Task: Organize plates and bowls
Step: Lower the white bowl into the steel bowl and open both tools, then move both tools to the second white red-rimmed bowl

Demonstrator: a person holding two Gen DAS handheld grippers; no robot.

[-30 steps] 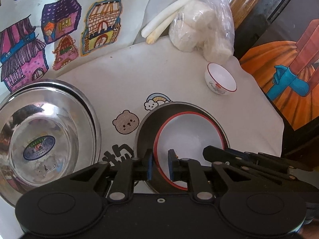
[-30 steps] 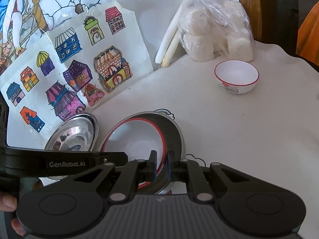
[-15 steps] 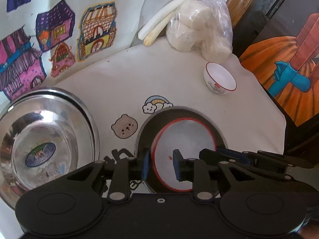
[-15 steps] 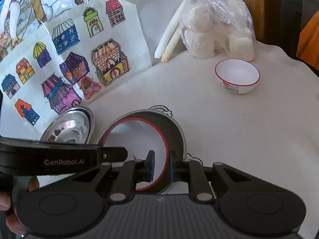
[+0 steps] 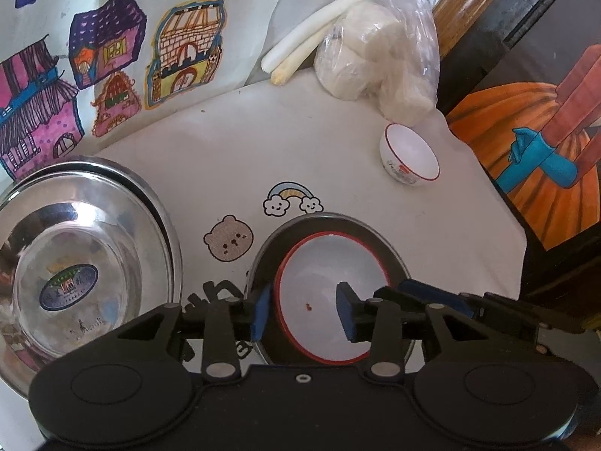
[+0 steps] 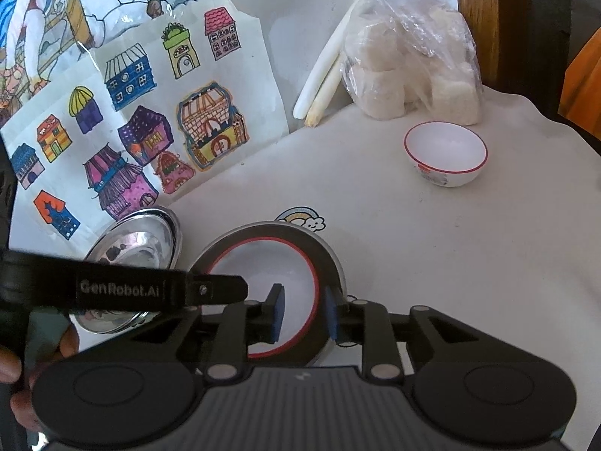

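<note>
Plate (image 5: 330,300) inside metal dish (image 5: 326,225), steel basin (image 5: 75,263) left, small bowl (image 5: 409,158) behind right.

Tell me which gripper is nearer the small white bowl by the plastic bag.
Right. The right gripper straddles the red-rimmed plate's edge facing the small white bowl; the left gripper straddles the plate's opposite edge. Both are opening.

A white tablecloth (image 5: 338,150) printed with a bear (image 5: 228,242) and a rainbow (image 5: 292,198) covers the table. Behind it, children's drawings of colourful houses (image 6: 150,127) lean against the white wall. To the right stand a wooden post (image 5: 477,3) and a dark panel bearing an orange pumpkin painting (image 5: 526,158). Soft daylight falls across everything.
</note>
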